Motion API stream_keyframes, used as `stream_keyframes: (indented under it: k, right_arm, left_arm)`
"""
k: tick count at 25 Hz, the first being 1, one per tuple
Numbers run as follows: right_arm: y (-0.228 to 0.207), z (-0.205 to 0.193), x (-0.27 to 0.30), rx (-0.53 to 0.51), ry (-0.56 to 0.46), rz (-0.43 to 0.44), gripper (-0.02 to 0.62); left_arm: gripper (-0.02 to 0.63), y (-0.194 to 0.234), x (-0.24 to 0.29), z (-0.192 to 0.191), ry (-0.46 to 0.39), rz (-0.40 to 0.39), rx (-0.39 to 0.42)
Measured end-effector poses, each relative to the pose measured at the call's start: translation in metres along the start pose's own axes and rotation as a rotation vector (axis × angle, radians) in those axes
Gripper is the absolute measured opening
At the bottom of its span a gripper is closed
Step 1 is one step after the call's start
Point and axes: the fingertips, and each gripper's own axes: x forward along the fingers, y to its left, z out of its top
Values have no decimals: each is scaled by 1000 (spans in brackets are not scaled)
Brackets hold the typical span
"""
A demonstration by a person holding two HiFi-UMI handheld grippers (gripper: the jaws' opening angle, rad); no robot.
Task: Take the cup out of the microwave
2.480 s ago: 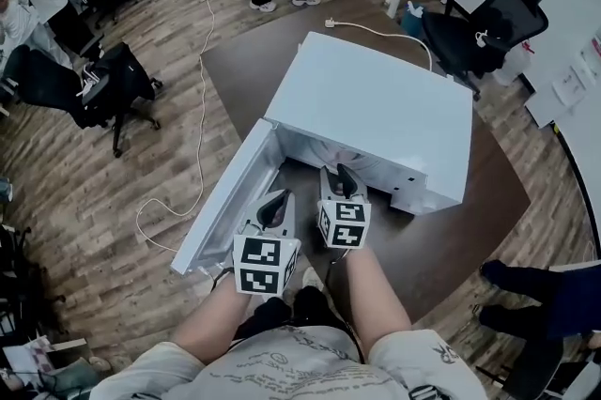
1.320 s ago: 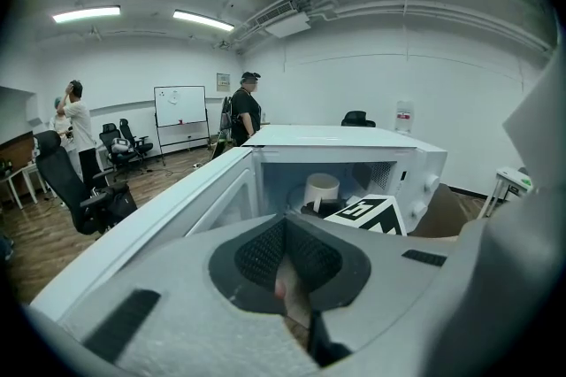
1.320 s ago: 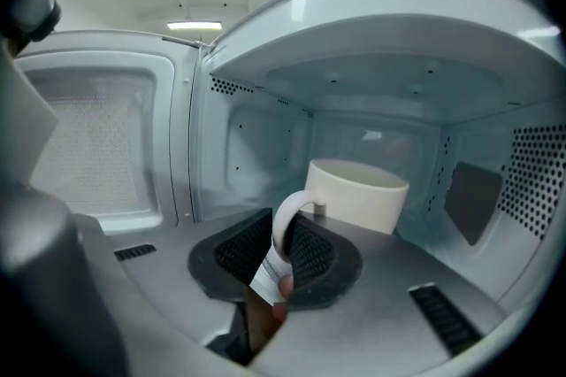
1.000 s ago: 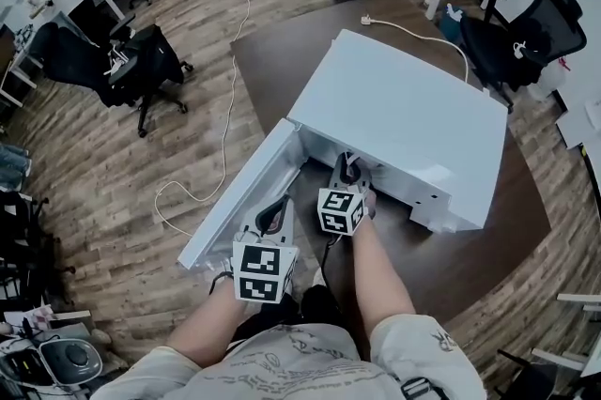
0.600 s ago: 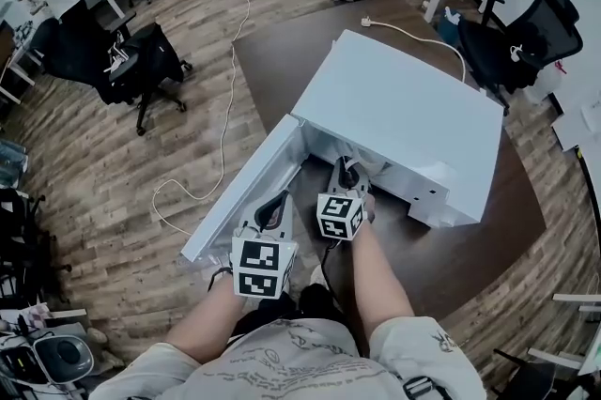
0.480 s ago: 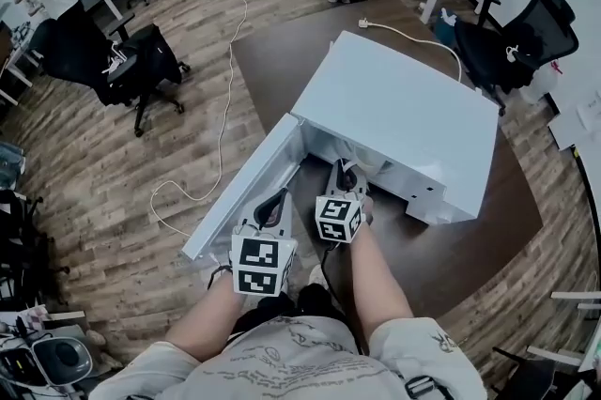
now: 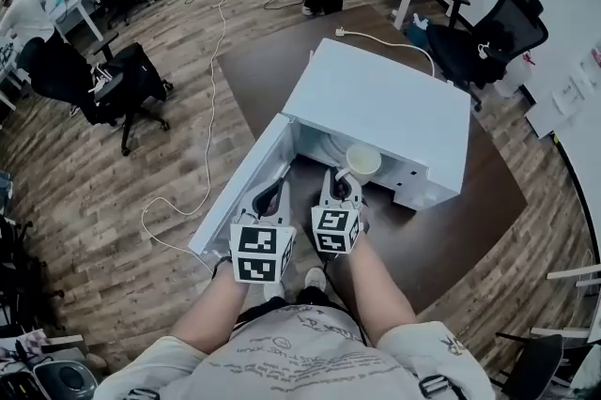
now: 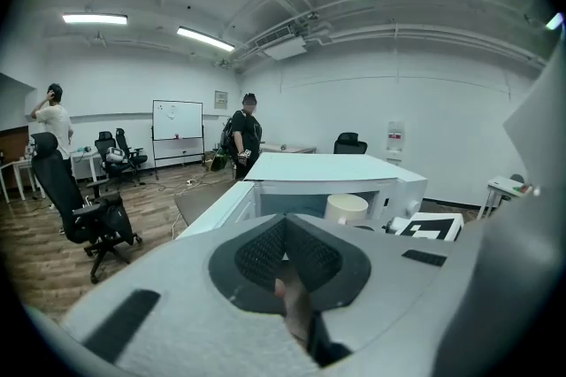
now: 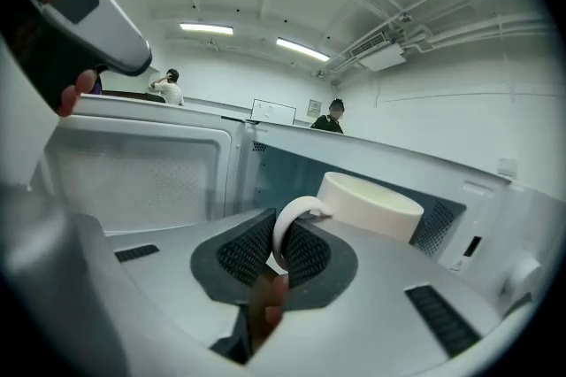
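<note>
Cream-coloured and round, a ceramic cup sits at the mouth of a boxy white microwave. The microwave stands on a dark brown table, and its white door is swung wide open toward 8 o'clock in the head view. The person's right gripper reaches into the opening from 6 o'clock. In the right gripper view, its ribbed dark pads are nearly together, pinching the cup's looped handle. The cup body stands just beyond the jaw tips at 1 o'clock, with the grey oven cavity behind it. The left gripper hangs at 9 o'clock of the right one, just beside the open door. Its jaws are pressed together with nothing between them, and it takes no part in the hold. Judging by this, the opening of the door and the grasp on the handle are done, and the cup is at the front edge of the cavity rather than deep inside. Whether its base rests on the oven floor or hangs free cannot be told, because the gripper body hides it. What appears to remain is drawing the cup fully clear of the opening toward 6 o'clock, setting it down on the table and letting go.
</note>
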Motion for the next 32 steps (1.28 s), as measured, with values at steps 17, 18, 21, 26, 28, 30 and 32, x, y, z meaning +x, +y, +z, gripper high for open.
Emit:
stream_keyframes:
  k: [17, 18, 21, 26, 28, 30, 32]
  right_arm:
    - [-19, 64, -114, 78, -75, -88, 29]
    - [-23, 69, -118, 99, -81, -95, 29]
    - [-34, 77, -129, 139, -86, -117, 28]
    - [-43, 79, -138, 159, -83, -130, 26]
    - [-44, 78, -141, 160, -85, -136, 26]
    - [-45, 77, -144, 166, -87, -140, 26]
    - [-45, 76, -146, 168, -89, -143, 25]
  left_arm:
    - [12, -27, -18, 34, -97, -129, 6]
    - [12, -31, -17, 37, -100, -139, 9]
    - [12, -41, -16, 42, -109, -171, 22]
    - [12, -58, -15, 42, -122, -227, 34]
    - [12, -65, -16, 41, -124, -250, 35]
    - [12, -72, -16, 39, -121, -268, 39]
    - [12, -79, -17, 37, -120, -283, 45]
